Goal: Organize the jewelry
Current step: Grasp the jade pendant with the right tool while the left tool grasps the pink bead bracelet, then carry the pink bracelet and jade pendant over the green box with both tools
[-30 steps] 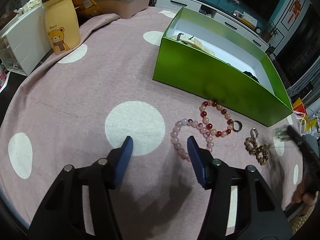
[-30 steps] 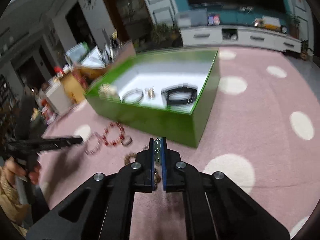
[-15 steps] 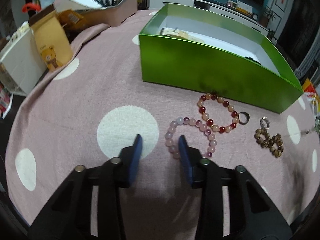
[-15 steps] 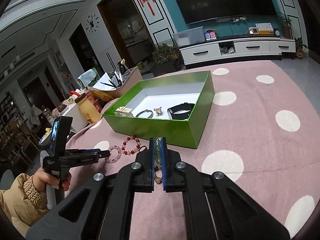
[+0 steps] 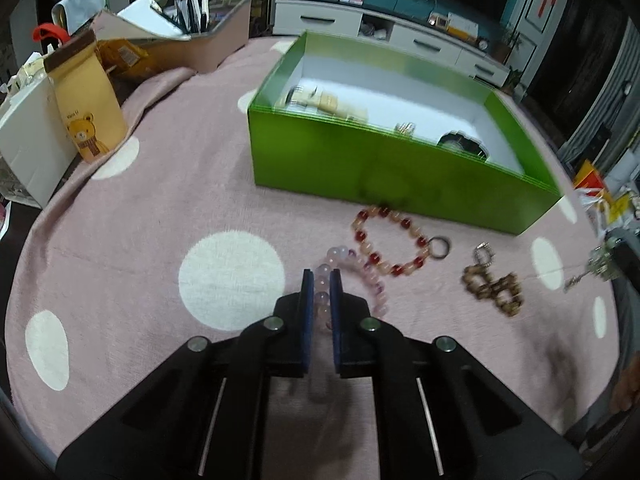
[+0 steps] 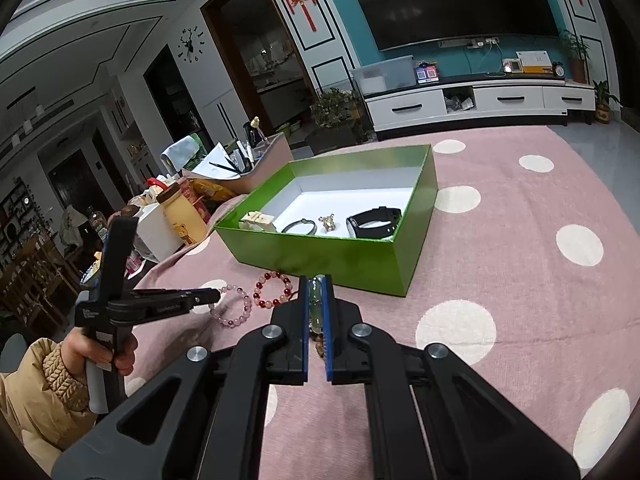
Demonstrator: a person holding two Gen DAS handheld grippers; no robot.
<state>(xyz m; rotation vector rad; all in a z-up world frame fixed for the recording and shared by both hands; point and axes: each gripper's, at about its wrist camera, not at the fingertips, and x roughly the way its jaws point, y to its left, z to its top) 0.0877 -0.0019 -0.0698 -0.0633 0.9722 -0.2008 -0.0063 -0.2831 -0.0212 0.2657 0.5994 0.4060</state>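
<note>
My left gripper (image 5: 321, 278) has its jaws closing tight, pads pressing on the pale pink bead bracelet (image 5: 372, 280), which lies on the pink dotted cloth. Beside it lie a red and peach bracelet (image 5: 394, 240), a dark ring (image 5: 440, 246) and a brown bead bracelet (image 5: 492, 288). Behind them stands the green box (image 5: 360, 168), holding a black band (image 6: 374, 222), a thin bangle (image 6: 300, 226) and a small gold charm (image 6: 327, 222). My right gripper (image 6: 317, 280) is shut on a pale green bead piece (image 6: 316, 300), held above the cloth in front of the box.
A yellow bear pouch (image 5: 90, 104), a white box (image 5: 24, 140) and a beige organiser with pens (image 5: 200, 40) crowd the far left of the table. The cloth drops off at its left edge. A hand (image 6: 116, 356) holds the left gripper.
The left jaws went from wide open to closed on the pink bracelet, and that gripper came nearer the box. The right gripper stayed shut on the green piece and shifted slightly.
</note>
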